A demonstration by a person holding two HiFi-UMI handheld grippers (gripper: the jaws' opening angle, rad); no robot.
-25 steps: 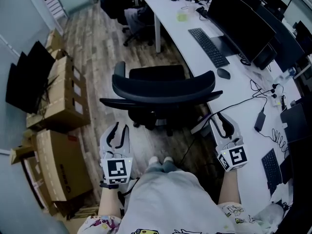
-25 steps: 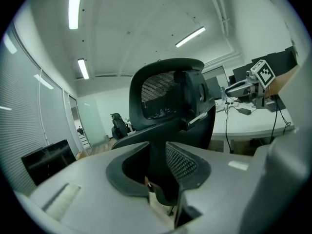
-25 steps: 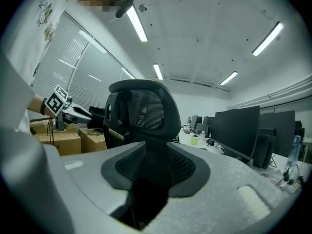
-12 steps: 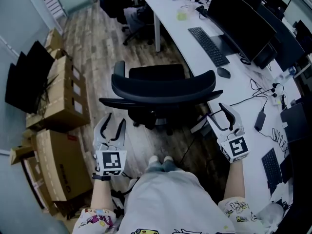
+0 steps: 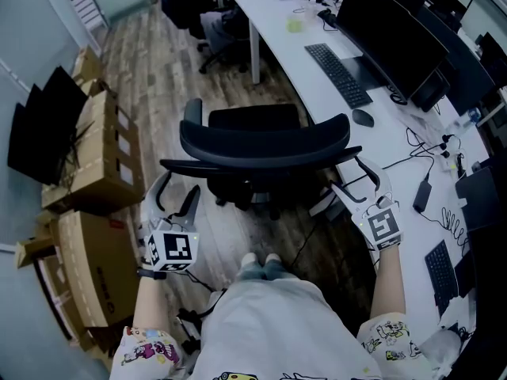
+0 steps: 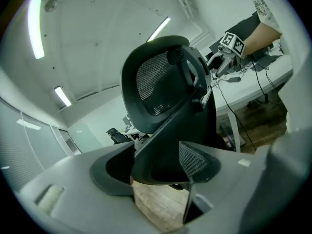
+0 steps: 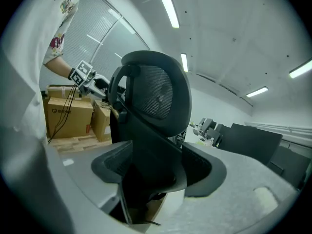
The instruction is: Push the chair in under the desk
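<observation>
The chair (image 5: 265,142) stands on the wood floor just in front of the person, its backrest turned toward them and its right side near the edge of the white desk (image 5: 289,58). The seat is out in the open, not yet under the desktop. The left gripper (image 5: 176,199) and the right gripper (image 5: 358,182) sit at the two ends of the backrest, and both pairs of jaws have just been opening. Each gripper view shows its fingers spread wide with the dark frame of the backrest standing between them, and neither pair seems to be pinching it. To do this step well, I judge that both grippers should take the backrest at matching height and push evenly. The chair then rolls straight instead of swivelling, and it can be angled toward the desk so the right armrest clears the edge rather than striking it. A dark cable hanging off the desk beside the right gripper is worth avoiding — it could snag. The chair's base and castors are mostly hidden under the seat and backrest, so I cannot tell which way they point. The space beneath the desk is not visible at all, and whether either pad grazes the frame is hard to make out.
</observation>
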